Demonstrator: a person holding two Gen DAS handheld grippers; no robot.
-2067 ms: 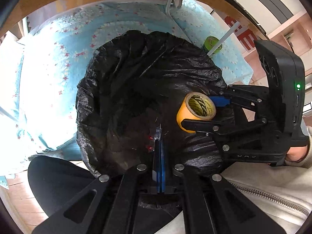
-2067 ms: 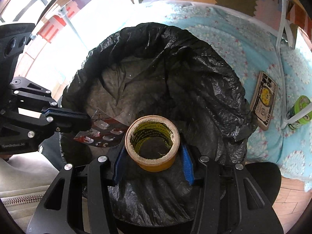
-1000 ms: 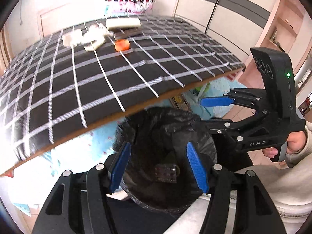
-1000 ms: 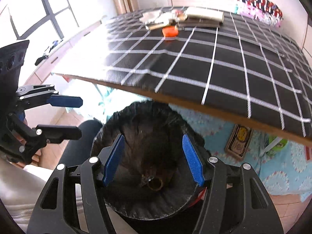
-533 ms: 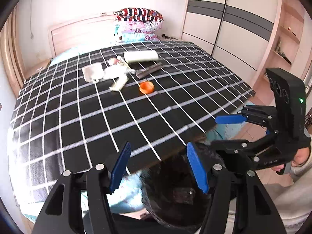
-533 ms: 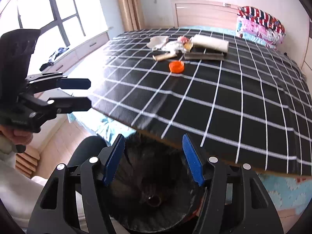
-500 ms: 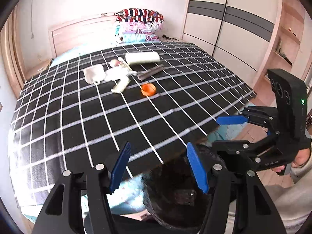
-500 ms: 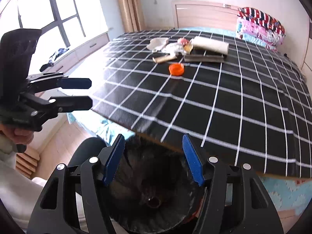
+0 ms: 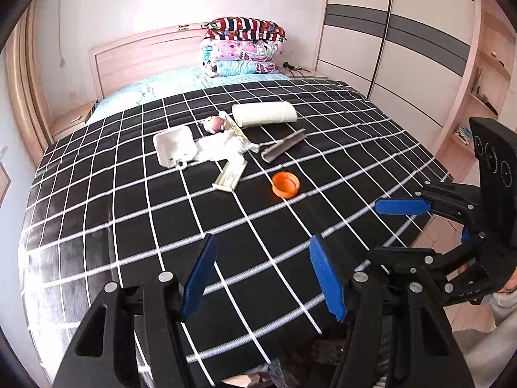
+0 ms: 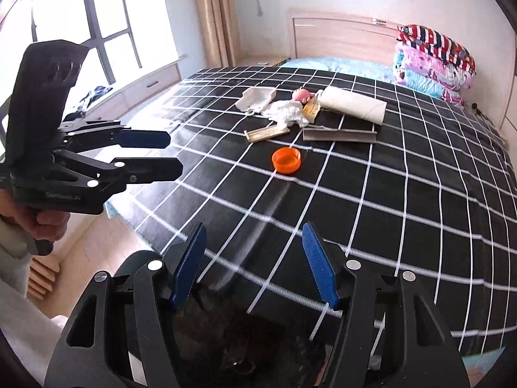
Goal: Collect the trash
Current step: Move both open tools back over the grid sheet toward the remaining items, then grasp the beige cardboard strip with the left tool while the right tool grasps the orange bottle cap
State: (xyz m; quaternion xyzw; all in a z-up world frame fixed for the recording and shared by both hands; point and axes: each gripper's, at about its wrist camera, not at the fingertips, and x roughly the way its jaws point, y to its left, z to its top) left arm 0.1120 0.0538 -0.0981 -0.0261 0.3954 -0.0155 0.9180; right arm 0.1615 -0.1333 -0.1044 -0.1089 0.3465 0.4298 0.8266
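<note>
Both grippers have come up out of the bag (image 10: 245, 352) and now face the bed (image 9: 97, 213), empty, jaws apart. My left gripper (image 9: 261, 274) and right gripper (image 10: 253, 260) hover over the near edge, level, fingers pointing at the headboard. Trash lies well ahead in a cluster mid-bed; the orange cap (image 10: 287, 160) sits nearest, straight ahead of the right gripper and a little right of the left one's line. I judge the right is better placed for it. Behind it, the stick (image 10: 266, 134) lies crosswise.
</note>
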